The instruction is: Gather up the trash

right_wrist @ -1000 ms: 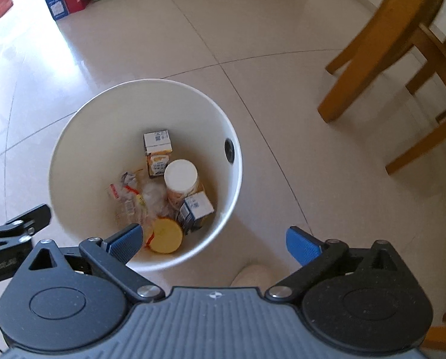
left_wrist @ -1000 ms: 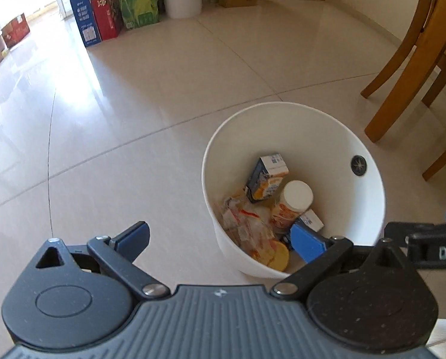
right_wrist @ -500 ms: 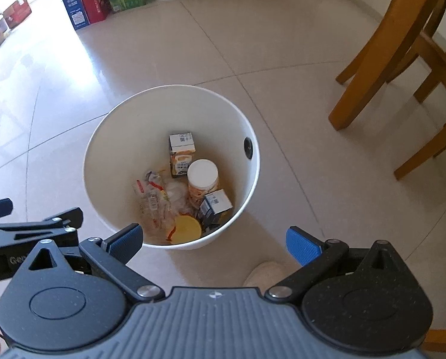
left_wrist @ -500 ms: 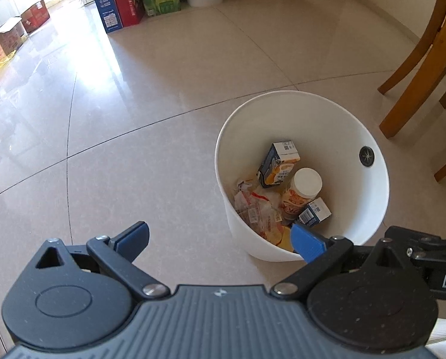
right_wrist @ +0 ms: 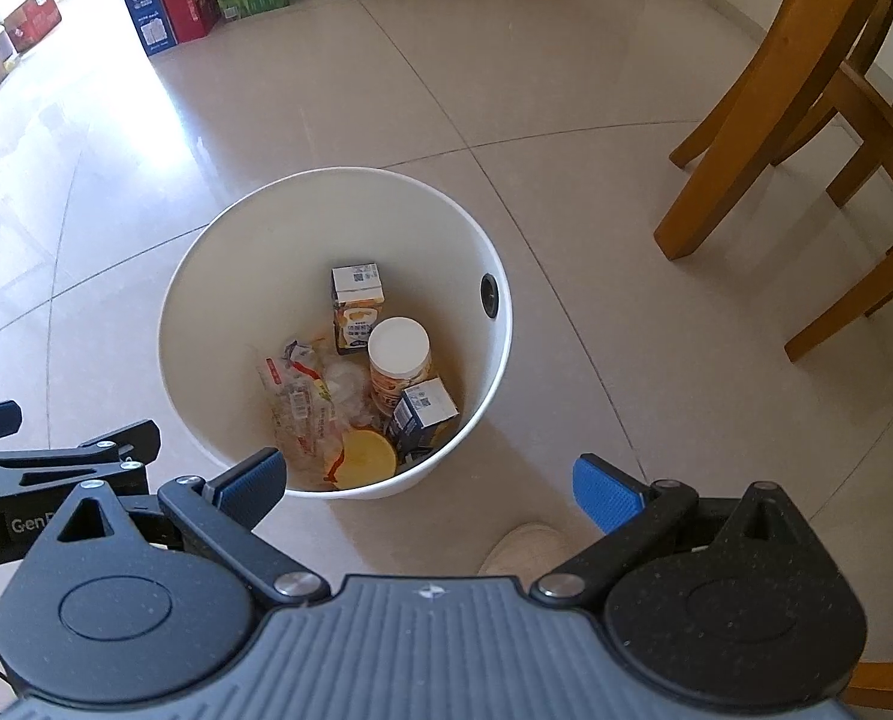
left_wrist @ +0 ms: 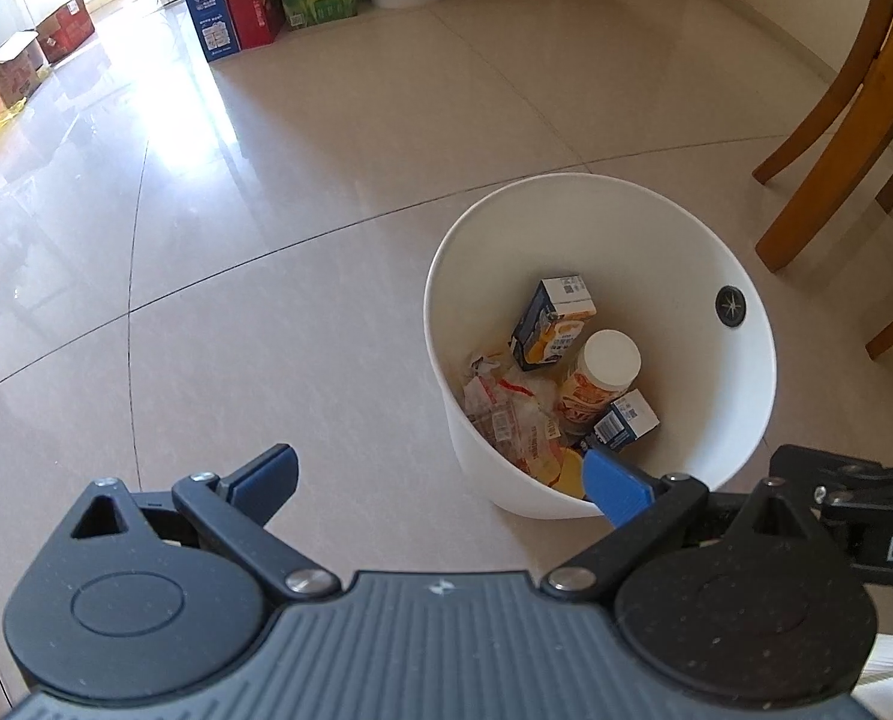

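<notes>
Hovering: L tongs wide, empty | R tongs wide, empty | round white plastic bin w/ cartons

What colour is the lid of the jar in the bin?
White; the jar lid shows best in the right wrist view.

Glossy tile floor — smooth white plastic bin — wooden chair legs.

Left gripper fingers spread empty beside the trash-filled white bin.
</notes>
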Demonstrator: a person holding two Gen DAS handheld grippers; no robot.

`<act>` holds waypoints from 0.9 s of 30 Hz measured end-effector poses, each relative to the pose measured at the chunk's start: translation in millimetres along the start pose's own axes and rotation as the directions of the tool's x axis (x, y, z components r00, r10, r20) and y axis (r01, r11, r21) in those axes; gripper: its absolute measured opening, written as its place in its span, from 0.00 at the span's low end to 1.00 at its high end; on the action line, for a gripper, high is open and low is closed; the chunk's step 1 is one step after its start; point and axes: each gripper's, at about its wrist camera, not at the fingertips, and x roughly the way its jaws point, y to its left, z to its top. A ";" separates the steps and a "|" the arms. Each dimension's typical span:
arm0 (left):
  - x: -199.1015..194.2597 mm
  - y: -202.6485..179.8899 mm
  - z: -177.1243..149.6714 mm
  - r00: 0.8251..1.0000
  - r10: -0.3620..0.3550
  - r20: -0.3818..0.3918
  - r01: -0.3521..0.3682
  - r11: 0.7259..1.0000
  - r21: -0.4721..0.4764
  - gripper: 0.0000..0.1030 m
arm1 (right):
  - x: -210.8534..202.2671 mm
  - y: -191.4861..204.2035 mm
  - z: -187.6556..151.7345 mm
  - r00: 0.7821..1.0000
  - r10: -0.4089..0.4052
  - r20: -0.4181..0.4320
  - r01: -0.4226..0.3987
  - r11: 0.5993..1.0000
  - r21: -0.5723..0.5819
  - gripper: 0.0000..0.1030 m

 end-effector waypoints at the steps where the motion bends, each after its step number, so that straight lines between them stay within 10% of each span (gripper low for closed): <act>1: -0.3 0.3 0.1 1.000 0.001 0.001 -0.001 1.000 -0.002 0.98 | 0.7 -0.1 -0.2 1.000 0.000 -0.001 0.000 1.000 -0.001 1.00; 27: 1.7 -0.8 -0.6 1.000 0.020 0.002 -0.020 1.000 0.000 0.98 | 1.3 0.4 2.2 1.000 0.002 -0.005 -0.002 1.000 -0.003 1.00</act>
